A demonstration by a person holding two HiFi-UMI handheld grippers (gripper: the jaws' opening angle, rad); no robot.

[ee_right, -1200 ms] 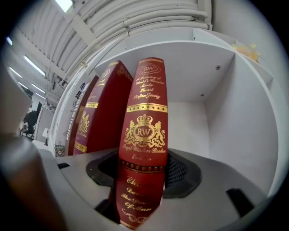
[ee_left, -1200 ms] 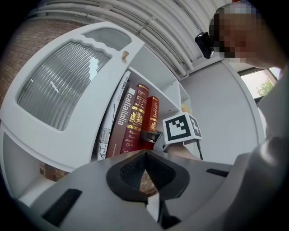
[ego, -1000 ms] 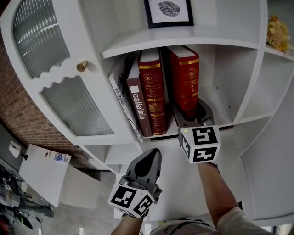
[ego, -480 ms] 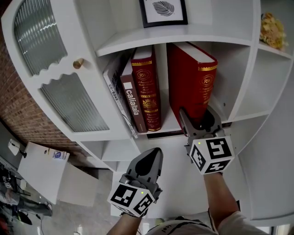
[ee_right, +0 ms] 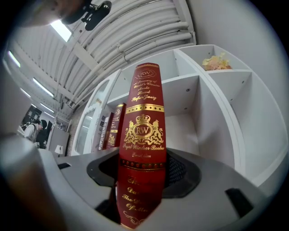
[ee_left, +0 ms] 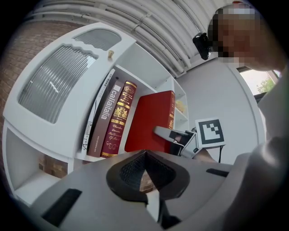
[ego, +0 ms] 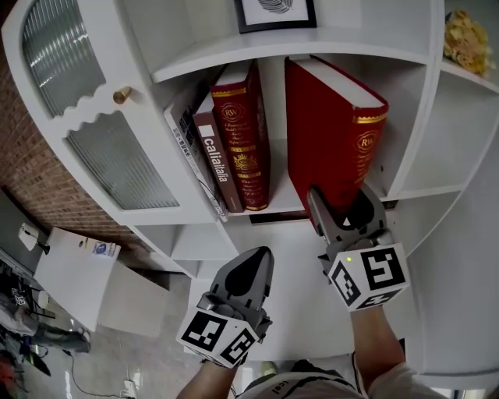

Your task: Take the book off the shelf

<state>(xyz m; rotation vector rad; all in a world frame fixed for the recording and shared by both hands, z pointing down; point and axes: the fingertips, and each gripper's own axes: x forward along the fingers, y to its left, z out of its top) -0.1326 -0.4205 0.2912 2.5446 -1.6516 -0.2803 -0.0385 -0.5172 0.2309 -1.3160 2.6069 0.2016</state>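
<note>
Across the head view spreads a white bookcase (ego: 257, 64) with curved shelves. At its left is a cabinet door (ego: 86, 117) with panes of ribbed glass under a scalloped edge.

Next in size is the large red hardback (ego: 331, 132). It stands upright in the middle compartment with its lower end at the shelf's front edge, well apart from the other books. The head view shows its broad plain cover and white page block. Only the right gripper view shows the spine's gold crest, lettering and bands.

The right gripper (ego: 341, 204) pinches the bottom of that spine, its grey jaws held wide by the book's thickness.

To the left a second red book (ego: 242, 140), a brown book (ego: 210, 164) and a thin white book (ego: 185, 144) lean together.

The left gripper (ego: 261, 257) hangs below the shelf, away from every book. Its own view shows the jaws pressed together on nothing. That view also shows the hardback's cover side-on, with the right gripper's marker cube beside it.

A framed leaf print (ego: 275, 12) sits on the shelf above. A yellow clump (ego: 461, 43) lies in the upper right compartment, and a round brass knob (ego: 122, 95) is on the door.
</note>
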